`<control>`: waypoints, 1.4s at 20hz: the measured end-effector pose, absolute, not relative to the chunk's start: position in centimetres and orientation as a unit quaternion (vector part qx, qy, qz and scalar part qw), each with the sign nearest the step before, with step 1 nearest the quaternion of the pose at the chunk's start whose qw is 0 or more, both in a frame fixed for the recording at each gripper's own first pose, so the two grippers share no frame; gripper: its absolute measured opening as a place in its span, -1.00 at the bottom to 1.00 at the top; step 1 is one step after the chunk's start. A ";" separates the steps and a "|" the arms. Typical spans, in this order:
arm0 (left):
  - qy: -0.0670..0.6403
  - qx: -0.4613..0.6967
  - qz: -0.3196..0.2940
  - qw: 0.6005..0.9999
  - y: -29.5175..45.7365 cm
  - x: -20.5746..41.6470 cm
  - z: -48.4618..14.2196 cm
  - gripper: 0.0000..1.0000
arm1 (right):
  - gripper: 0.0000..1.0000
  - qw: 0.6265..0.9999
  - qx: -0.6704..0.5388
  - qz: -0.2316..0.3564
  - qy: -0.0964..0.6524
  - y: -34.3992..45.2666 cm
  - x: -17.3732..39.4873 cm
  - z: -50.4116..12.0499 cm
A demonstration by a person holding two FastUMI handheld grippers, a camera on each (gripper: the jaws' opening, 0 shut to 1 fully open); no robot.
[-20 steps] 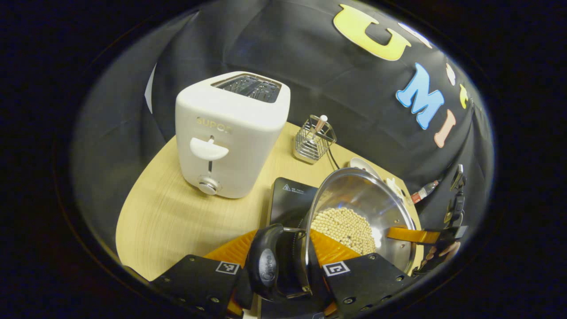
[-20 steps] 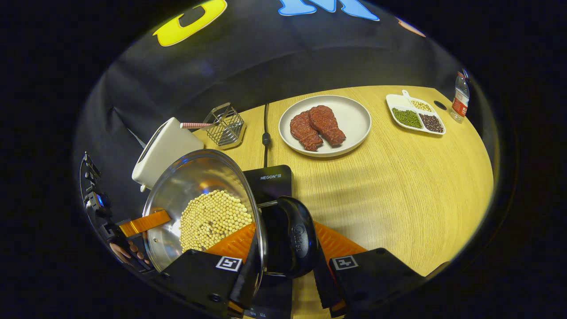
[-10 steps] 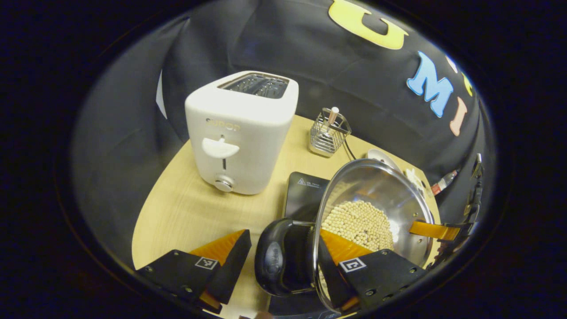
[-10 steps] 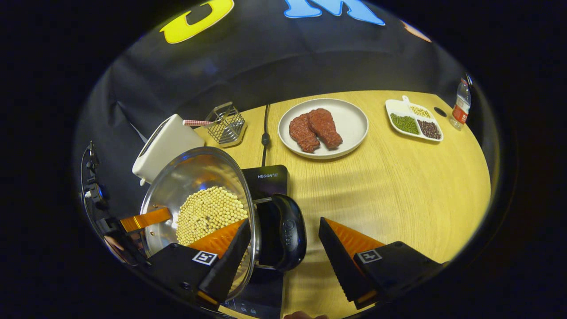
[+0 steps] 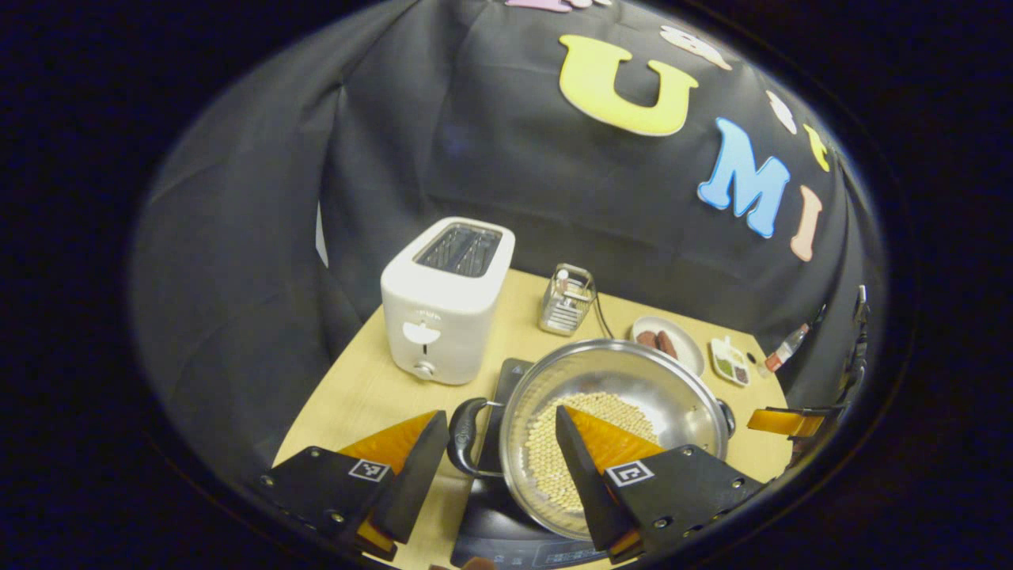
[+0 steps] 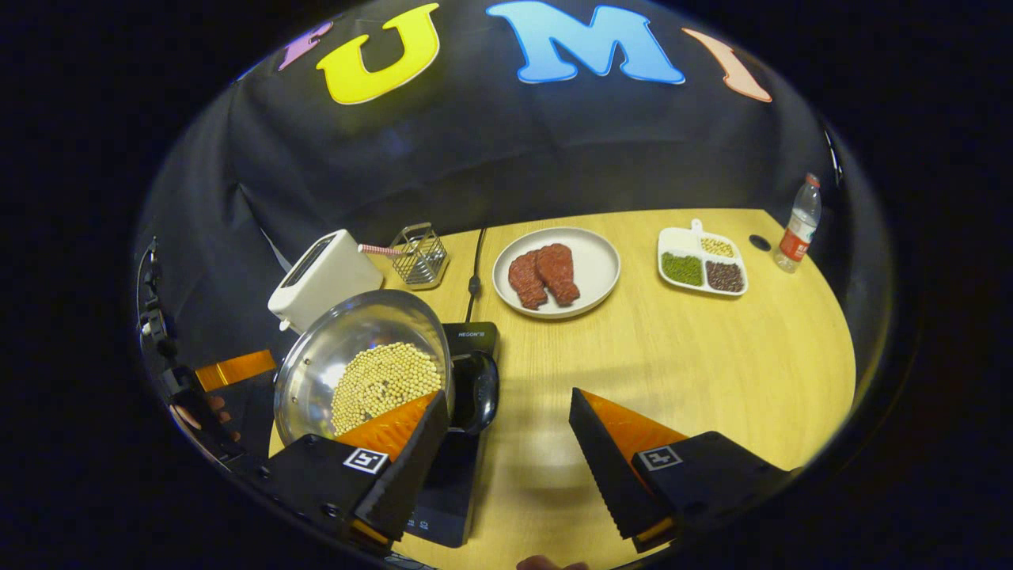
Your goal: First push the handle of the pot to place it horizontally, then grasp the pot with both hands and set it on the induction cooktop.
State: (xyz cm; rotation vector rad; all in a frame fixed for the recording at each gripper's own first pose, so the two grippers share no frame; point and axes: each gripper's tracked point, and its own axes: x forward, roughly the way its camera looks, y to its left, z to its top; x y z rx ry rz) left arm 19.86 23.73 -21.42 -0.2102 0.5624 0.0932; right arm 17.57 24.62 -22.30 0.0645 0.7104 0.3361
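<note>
Both claws, left (image 5: 495,459) and right (image 6: 508,443), now wide, back from pot (image 6: 360,364) on "HEGON" cooktop (image 6: 451,483).

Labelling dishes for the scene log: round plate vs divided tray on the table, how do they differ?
The round plate is circular with one open well; the divided tray is roughly rectangular with separate compartments. The plate holds two reddish meat pieces; the tray holds green, dark and pale beans. The plate lies nearer the black cable, the tray nearer the bottle. Both are white and lie flat on the wooden table.
</note>
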 end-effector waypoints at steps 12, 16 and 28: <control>0.111 -0.035 0.076 0.990 5.0 11.6 -7.1 0.65 | 0.96 0.975 0.003 0.170 0.145 10.4 14.6 -8.7; 0.082 -0.035 0.069 0.994 -3.1 8.8 -5.7 0.65 | 0.94 0.979 -0.017 0.170 0.113 4.1 12.7 -6.8; -0.037 0.000 0.056 0.998 -14.9 2.0 1.8 0.52 | 0.94 0.993 -0.002 0.107 0.040 -8.4 8.2 -2.3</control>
